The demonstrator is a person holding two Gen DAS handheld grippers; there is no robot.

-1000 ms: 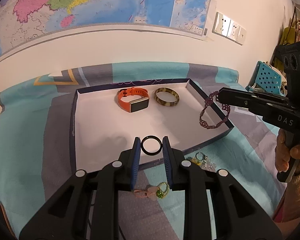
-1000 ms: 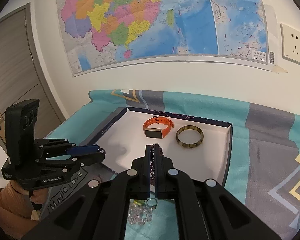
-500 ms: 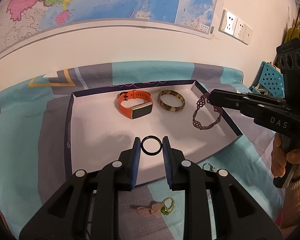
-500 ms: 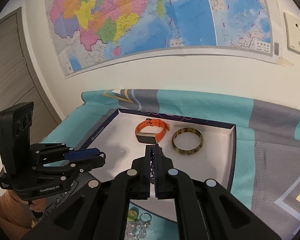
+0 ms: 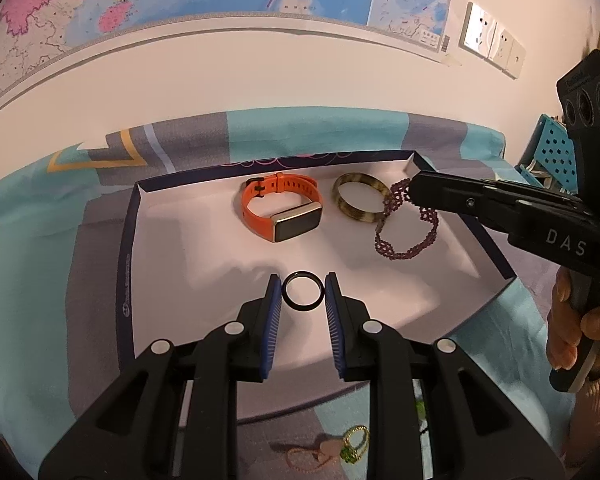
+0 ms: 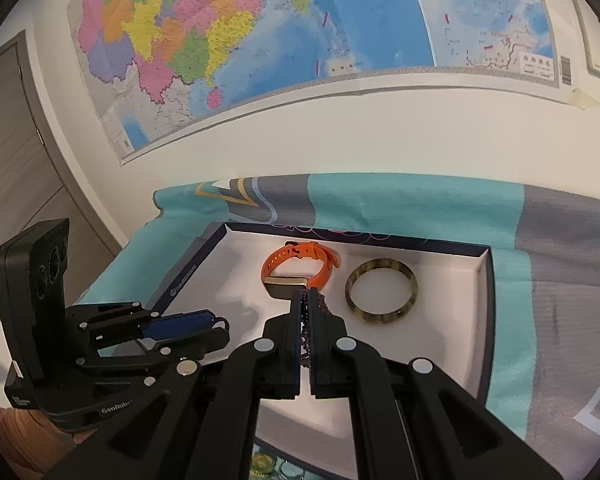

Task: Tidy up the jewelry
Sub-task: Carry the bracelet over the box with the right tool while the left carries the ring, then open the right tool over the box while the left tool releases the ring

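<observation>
A shallow white tray (image 5: 168,264) with a dark blue rim lies on the cloth-covered table. In it lie an orange smart band (image 5: 281,212) and a mottled brown bangle (image 5: 360,203). My left gripper (image 5: 302,292) is shut on a thin black ring (image 5: 302,291), held over the tray's near half. My right gripper (image 6: 309,300) is shut on a purple beaded bracelet (image 5: 406,226) that dangles over the tray's right side, beside the bangle (image 6: 382,290). In the right wrist view, beads (image 6: 306,332) show between the closed fingers, near the orange band (image 6: 298,266).
Loose pieces lie on the teal and grey cloth (image 5: 28,280) in front of the tray: a green-stone ring (image 5: 354,446) and a pink loop (image 5: 304,458). A map hangs on the wall behind. A blue perforated basket (image 5: 552,152) stands at the right. A hand (image 5: 572,332) holds the right gripper's handle.
Both grippers moved forward over the tray. The purple bracelet came from the tray's right rim to over its floor beside the bangle. The black ring stayed gripped.
</observation>
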